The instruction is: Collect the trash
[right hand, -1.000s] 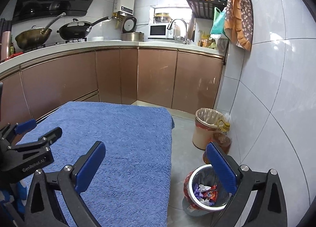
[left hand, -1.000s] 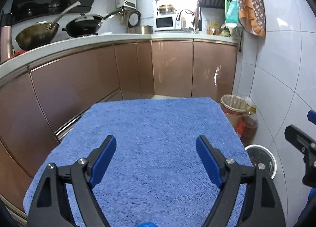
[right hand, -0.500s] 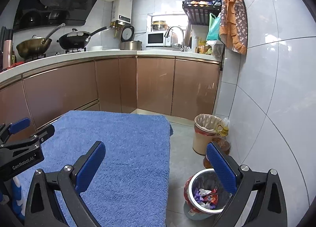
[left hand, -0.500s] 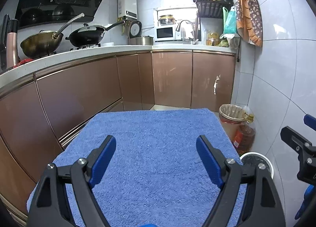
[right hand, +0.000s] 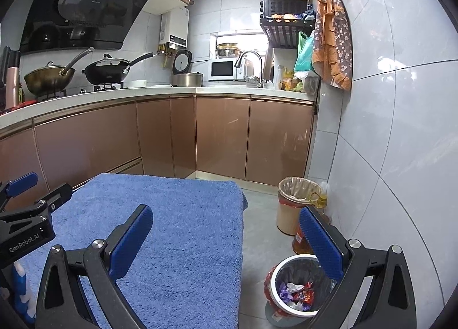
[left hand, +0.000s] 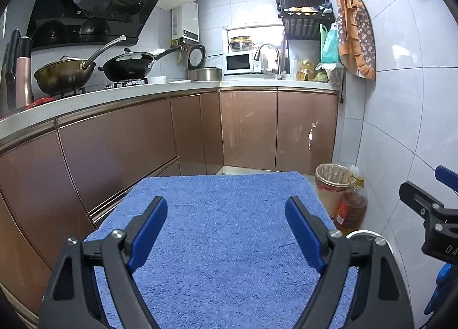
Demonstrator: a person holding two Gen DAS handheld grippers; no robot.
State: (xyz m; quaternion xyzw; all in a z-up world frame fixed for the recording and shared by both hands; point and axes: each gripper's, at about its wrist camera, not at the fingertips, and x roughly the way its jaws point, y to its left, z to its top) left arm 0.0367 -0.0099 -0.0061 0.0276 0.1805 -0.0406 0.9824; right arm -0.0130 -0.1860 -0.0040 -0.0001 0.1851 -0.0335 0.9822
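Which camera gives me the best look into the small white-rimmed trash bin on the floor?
The right wrist view: the small trash bin shows its open top with wrappers inside, beside the blue towel. The left wrist view shows only a sliver of its white rim behind the left hand-held gripper.

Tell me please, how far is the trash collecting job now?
Mostly done, it seems. Done: the small bin on the floor already holds several wrappers, and the blue towel shows no trash in either view. In hand: nothing; the left gripper and right gripper are both open and empty. Left: nothing visible to pick up; areas outside the views cannot be judged.
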